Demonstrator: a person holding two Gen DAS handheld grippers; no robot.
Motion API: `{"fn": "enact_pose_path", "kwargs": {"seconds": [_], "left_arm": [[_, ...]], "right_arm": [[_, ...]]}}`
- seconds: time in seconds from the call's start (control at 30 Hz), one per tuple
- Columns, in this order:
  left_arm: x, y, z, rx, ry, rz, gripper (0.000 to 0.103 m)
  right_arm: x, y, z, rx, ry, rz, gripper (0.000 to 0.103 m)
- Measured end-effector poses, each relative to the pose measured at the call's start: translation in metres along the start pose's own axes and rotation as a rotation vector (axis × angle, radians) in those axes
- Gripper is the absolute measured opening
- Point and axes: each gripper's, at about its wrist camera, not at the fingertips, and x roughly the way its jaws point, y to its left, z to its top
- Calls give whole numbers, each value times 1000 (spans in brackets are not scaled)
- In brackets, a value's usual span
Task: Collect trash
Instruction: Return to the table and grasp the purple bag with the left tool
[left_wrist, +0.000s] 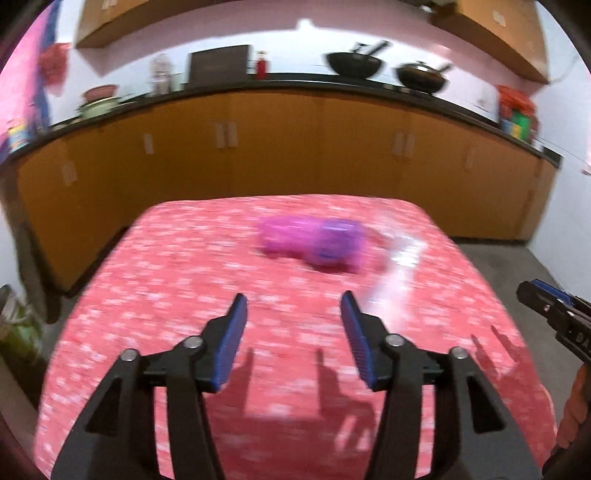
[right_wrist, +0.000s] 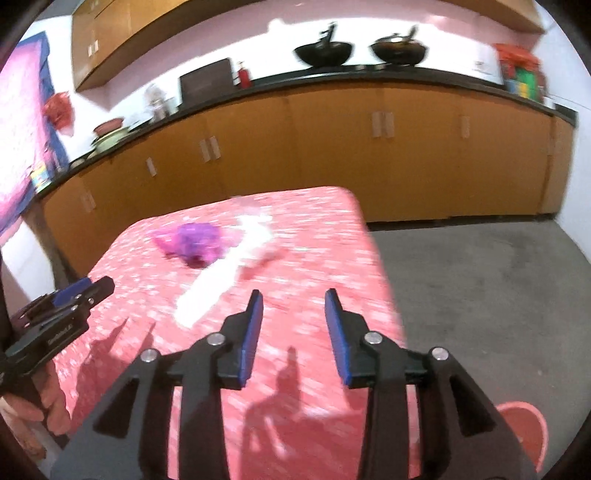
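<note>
Holding both tongs released, left tongs (left_wrist: 293, 308) and right tongs (right_wrist: 293, 304), we see purple trash (left_wrist: 314, 243) at 12 o'clock on the worktop (left_wrist: 166, 258).

Red-patterned table (left_wrist: 155, 258) bears purple wrapper (left_wrist: 314, 243), clear plastic bag (left_wrist: 399, 258) (both blurred).

Both over the table (left_wrist: 155, 258): left gripper (left_wrist: 293, 306) & right gripper (right_wrist: 293, 304), jaws apart, nothing between them.

Both wrist cams look down over the surface (left_wrist: 147, 295) toward the cabinets (left_wrist: 295, 147), sharing the middle.
</note>
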Motion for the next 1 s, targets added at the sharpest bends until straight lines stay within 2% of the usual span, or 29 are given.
{"fn": "enact_pose_path", "kwargs": {"seconds": [0.1, 0.17, 0.37, 0.4, 0.43, 0.47, 0.5, 0.7, 0.83, 1.0], "left_arm": [[8, 35, 4, -38, -3, 38, 60], [12, 54, 6, -60, 0, 53, 62], [20, 77, 10, -75, -2, 61, 66], [21, 76, 11, -72, -4, 56, 67], [24, 74, 13, -67, -5, 51, 69], [25, 73, 14, -62, -6, 46, 70], [28, 69, 15, -57, -7, 32, 71], [46, 29, 30, 4, -27, -26, 78], [65, -11, 49, 43, -40, -61, 79], [103, -38, 67, 60, 9, -46, 79]], "right_arm": [[30, 26, 10, 16, 37, 19, 51], [53, 41, 16, 32, 80, 19, 54], [109, 53, 19, 77, 206, -76, 54], [117, 51, 17, 91, 237, -90, 50], [123, 50, 16, 86, 258, -101, 39], [123, 50, 15, 52, 241, -139, 15], [125, 52, 14, 27, 238, -152, 3], [89, 10, 1, 106, 174, -151, 2], [66, -3, -8, 90, 141, -135, 2], [53, -12, -14, 90, 145, -109, 2]]}}
